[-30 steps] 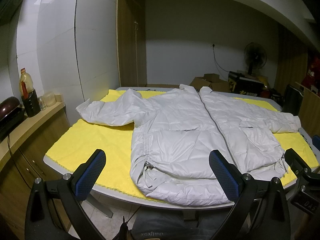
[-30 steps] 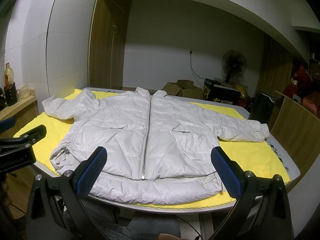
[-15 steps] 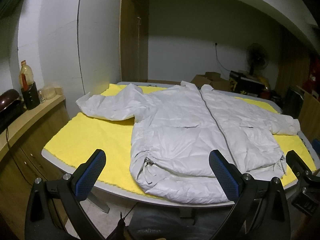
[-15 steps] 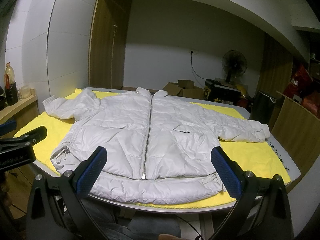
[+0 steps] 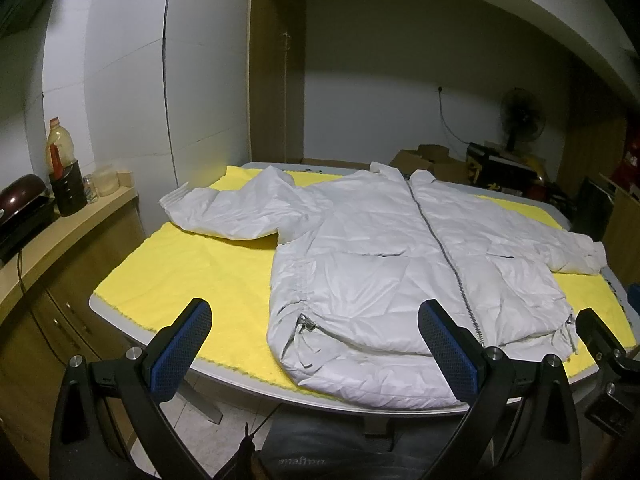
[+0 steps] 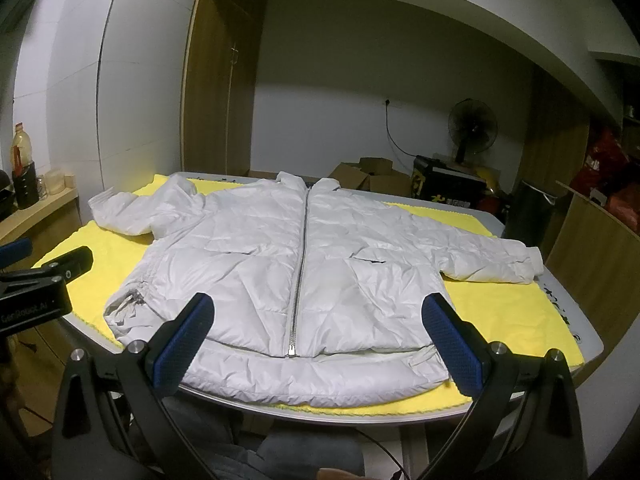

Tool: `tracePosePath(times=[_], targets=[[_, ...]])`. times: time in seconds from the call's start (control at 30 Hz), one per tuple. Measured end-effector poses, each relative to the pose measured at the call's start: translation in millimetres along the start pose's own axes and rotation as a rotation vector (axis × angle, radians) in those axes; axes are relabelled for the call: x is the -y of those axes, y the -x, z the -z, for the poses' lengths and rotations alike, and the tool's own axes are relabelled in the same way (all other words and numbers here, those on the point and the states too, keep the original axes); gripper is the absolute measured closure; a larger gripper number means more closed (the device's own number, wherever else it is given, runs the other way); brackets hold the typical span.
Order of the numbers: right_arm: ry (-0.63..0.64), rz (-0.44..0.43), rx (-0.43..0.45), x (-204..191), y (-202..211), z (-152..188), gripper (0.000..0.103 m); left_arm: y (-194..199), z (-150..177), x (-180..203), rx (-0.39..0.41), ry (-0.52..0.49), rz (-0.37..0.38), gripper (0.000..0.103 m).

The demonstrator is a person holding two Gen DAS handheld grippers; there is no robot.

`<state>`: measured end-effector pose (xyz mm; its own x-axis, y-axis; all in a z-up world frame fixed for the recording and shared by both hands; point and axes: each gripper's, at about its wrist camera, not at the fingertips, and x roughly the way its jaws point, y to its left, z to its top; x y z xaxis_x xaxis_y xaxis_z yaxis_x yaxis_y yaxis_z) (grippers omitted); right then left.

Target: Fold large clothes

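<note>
My left tool [image 5: 314, 346] hangs short of the near counter [image 5: 248, 380] edge, blue pads spread wide with nothing between them. On the far left the jacket [image 5: 380, 264] has one sleeve [image 5: 232, 216] thrown out across the yellow cloth [image 5: 192, 272], its cuff close to that end of the counter. If I drag that sleeve inward without lifting it, I think the cloth will ride along and bunch under the fold.

The jacket lies face up, zipped, spread flat, its hem [image 6: 304, 380] right at the near edge. The fabric looks puffy and slick, so a shallow pinch could slip off, and trapped air may spring any fold open again. The zipper [image 6: 298, 280] runs straight down the middle; folding off that line would probably leave the halves uneven.

My right tool [image 6: 318, 338] is just as widely parted and holds nothing, poised over the hem. The other sleeve [image 6: 492, 258] reaches toward the right end; a careless tug there could pull the hem off the counter.
</note>
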<state>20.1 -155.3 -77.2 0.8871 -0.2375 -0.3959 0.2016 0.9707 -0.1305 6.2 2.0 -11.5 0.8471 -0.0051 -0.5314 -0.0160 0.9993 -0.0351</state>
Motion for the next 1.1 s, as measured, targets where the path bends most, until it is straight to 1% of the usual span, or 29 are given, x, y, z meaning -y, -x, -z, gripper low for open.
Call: tracePosePath(times=[0.23, 0.47, 1.1], targets=[[-0.008, -0.002, -0.003, -1.4, 0.2, -0.1, 0.000, -2.2, 0.1, -1.3, -0.007, 0.002, -0.006, 0.000], [-0.045, -0.008, -0.016, 1.9, -2.7, 0.1, 0.000, -2.7, 0.8, -3.2, -0.007, 0.008, -0.010, 0.000], [-0.028, -0.012, -0.017, 4.1, -4.6, -0.6, 0.000, -4.3, 0.9, -3.0, -0.009, 0.010, -0.013, 0.000]])
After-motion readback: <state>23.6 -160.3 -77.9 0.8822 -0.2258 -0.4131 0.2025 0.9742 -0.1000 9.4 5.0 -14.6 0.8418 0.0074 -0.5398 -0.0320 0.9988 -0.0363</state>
